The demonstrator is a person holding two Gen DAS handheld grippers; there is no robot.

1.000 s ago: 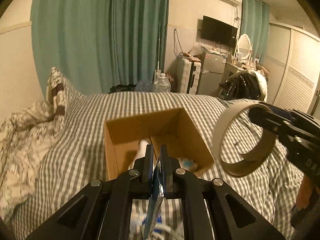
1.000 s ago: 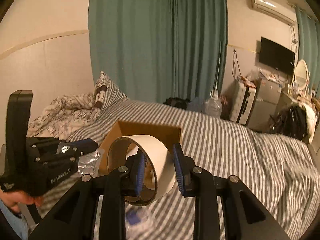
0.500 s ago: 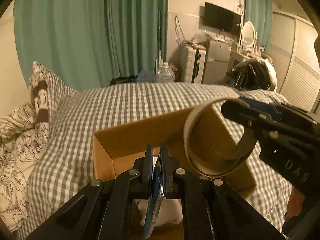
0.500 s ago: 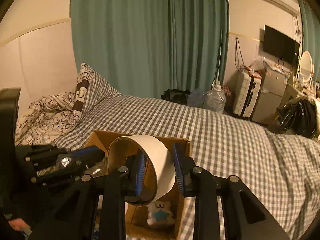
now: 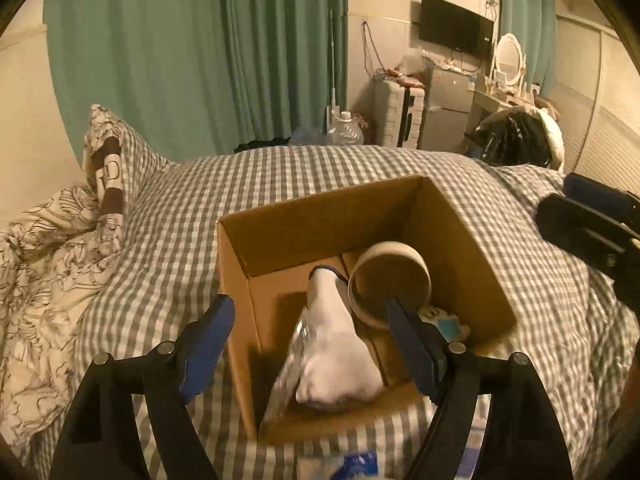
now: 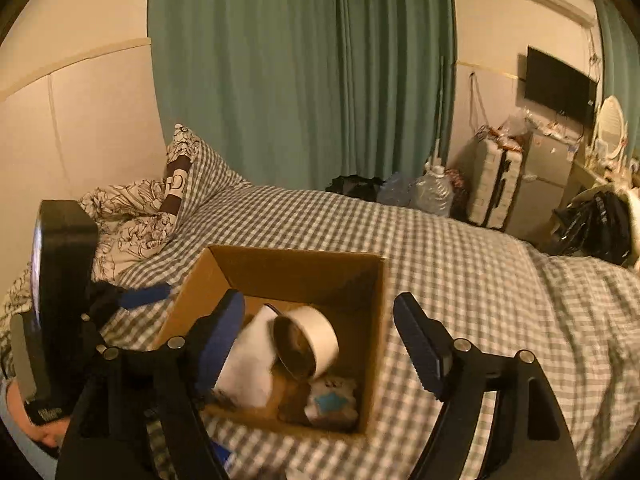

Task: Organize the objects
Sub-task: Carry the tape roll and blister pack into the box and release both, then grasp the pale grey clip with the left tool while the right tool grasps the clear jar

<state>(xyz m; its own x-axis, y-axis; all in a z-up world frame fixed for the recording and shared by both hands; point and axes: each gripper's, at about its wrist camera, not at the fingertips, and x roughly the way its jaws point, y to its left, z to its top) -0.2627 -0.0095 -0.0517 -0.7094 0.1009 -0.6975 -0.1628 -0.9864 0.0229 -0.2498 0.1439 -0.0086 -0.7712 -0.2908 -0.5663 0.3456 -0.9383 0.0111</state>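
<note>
An open cardboard box (image 5: 320, 216) (image 6: 296, 264) stands on the checked bed. Inside it lie a roll of wide tape (image 5: 390, 280) (image 6: 306, 346), a white sock-like item (image 5: 340, 352) (image 6: 250, 364), a clear plastic packet (image 5: 292, 364) against the sock, and a small white-and-blue toy (image 6: 332, 402) (image 5: 444, 320). My left gripper (image 5: 310, 344) is open and empty just above the box's near wall. My right gripper (image 6: 320, 336) is open and empty above the box. The right gripper's fingers (image 5: 580, 224) show at the right edge of the left wrist view.
A rumpled floral duvet and pillow (image 5: 52, 248) lie left of the box. A blue-and-white packet (image 5: 352, 464) lies on the bed in front of the box. Green curtains (image 6: 300, 72), a suitcase (image 6: 494, 184), water jugs and a dresser stand beyond the bed.
Both grippers have opened. The tape roll has dropped from the right gripper into the box. The plastic packet has left the left gripper and lies in the box.
</note>
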